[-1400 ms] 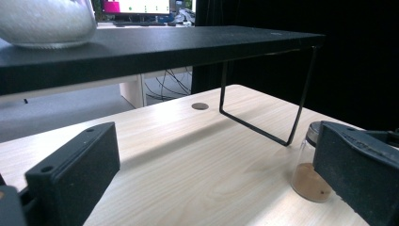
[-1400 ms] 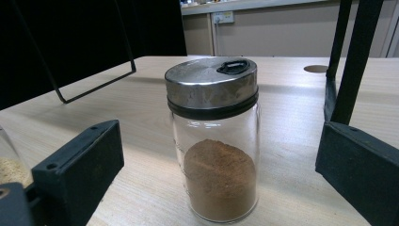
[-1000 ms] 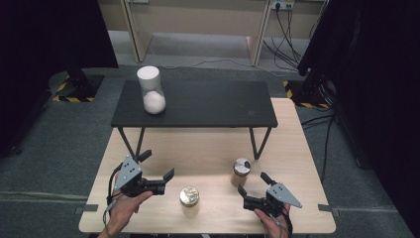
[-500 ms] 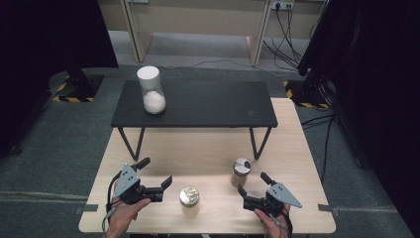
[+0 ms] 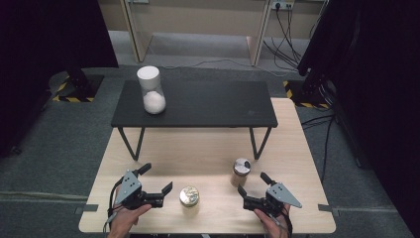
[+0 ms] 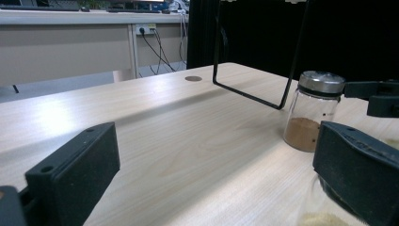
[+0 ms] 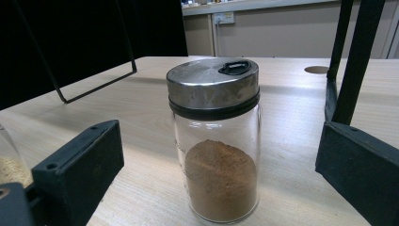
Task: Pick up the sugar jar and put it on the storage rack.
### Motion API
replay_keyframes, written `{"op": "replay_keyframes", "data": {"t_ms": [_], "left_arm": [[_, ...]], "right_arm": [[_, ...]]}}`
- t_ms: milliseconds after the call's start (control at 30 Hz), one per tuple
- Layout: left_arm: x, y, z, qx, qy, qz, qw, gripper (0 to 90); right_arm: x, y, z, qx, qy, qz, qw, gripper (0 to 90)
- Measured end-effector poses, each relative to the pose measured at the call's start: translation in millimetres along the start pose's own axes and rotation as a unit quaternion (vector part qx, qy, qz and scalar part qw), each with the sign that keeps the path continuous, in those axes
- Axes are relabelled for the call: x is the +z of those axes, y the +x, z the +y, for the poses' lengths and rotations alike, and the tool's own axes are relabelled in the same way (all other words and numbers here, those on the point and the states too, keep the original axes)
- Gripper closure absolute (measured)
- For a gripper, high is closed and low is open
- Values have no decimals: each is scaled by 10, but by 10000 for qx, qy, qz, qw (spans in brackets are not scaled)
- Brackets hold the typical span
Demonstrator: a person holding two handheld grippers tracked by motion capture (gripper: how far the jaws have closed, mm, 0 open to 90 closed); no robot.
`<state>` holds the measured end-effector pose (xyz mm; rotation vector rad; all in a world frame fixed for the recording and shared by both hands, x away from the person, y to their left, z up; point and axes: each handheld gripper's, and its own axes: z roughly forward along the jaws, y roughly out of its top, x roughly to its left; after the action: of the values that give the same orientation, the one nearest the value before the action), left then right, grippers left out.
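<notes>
Two jars stand on the wooden table [image 5: 208, 146]. A brown-powder spice jar [image 5: 241, 171] with a silver lid stands at the right, a gold-lidded jar [image 5: 189, 197] near the front middle. My right gripper [image 5: 252, 183] is open just in front of the spice jar. In the right gripper view the spice jar [image 7: 214, 141] stands upright between the spread jaws of my right gripper [image 7: 219, 174], untouched. My left gripper [image 5: 157, 178] is open, left of the gold-lidded jar. In the left gripper view my left gripper [image 6: 214, 174] has the gold-lidded jar's glass [image 6: 324, 212] behind its right jaw and the spice jar [image 6: 313, 110] farther off.
A low black table [image 5: 193, 104] stands across the far half of the wooden table, its wire legs [image 6: 249, 94] close behind the jars. On its left end is a white-lidded jar [image 5: 151, 96] of white powder. Desks and cables lie beyond.
My left gripper has drawn back toward the table's near edge, a little closer to the gold-lidded jar. The right gripper and both jars have stayed put.
</notes>
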<state>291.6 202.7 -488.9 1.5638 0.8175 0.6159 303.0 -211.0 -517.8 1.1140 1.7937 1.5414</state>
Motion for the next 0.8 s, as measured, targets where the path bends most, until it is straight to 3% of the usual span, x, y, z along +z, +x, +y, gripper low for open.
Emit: {"op": "replay_keyframes", "data": {"t_ms": [800], "left_arm": [[-35,-21,-261,94,52,10,9999,5]], "right_arm": [[1,3,1,-14,-21,11,10000,18]]}}
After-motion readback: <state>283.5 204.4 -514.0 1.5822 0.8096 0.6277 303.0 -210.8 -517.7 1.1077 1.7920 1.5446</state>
